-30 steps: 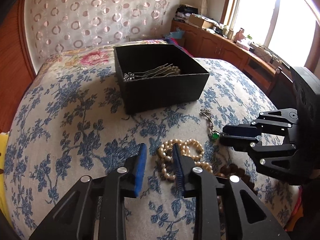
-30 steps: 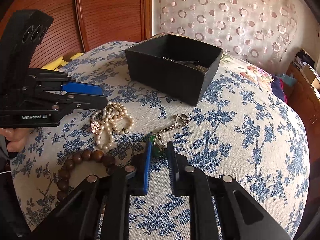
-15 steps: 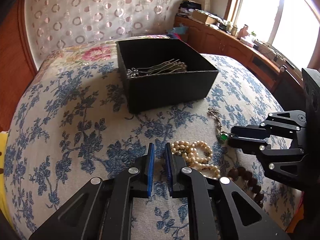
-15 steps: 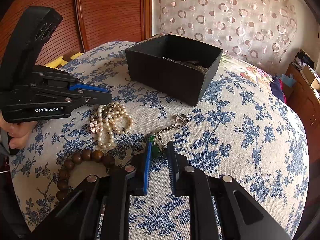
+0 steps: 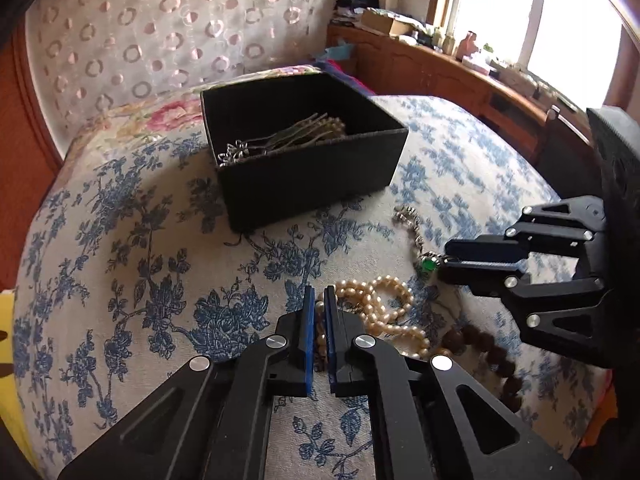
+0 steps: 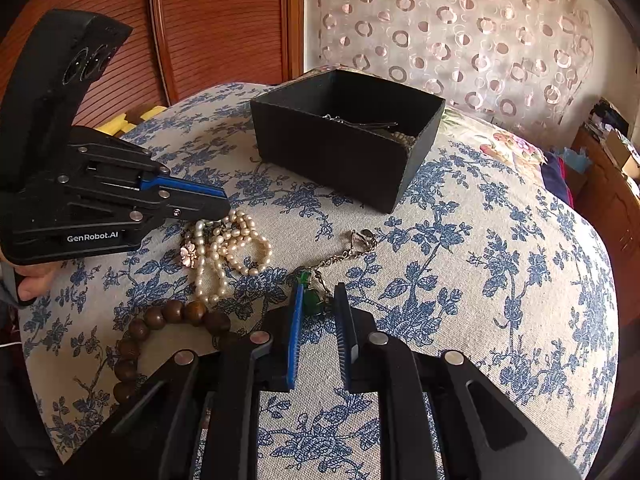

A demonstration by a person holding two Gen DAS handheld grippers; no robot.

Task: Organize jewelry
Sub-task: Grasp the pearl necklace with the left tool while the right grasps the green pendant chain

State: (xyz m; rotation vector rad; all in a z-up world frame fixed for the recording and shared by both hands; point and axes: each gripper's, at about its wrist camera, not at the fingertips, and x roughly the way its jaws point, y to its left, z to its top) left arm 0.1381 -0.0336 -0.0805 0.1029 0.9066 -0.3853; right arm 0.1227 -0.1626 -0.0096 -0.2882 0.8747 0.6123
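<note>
A black open box (image 5: pixel 320 168) (image 6: pixel 344 152) with hairpins and pearls inside stands on the floral bedspread. A pearl necklace (image 5: pixel 384 312) (image 6: pixel 228 248) lies in front of it. My left gripper (image 5: pixel 318 300) (image 6: pixel 224 204) is shut on one end of the pearls. A silver chain with a green stone (image 6: pixel 314 300) (image 5: pixel 428 266) lies to the right. My right gripper (image 6: pixel 320 292) (image 5: pixel 450 258) is shut on the green stone. A brown wooden bead bracelet (image 6: pixel 160 328) (image 5: pixel 488 352) lies nearest me.
The bedspread (image 5: pixel 120 260) curves down at its edges. A wooden headboard (image 6: pixel 200 20) and patterned curtain (image 6: pixel 460 20) stand behind. A wooden cabinet (image 5: pixel 460 76) with clutter runs under the window.
My left gripper has closed from open onto the pearl necklace and drawn it a little toward me. My right gripper has stayed around the green stone.
</note>
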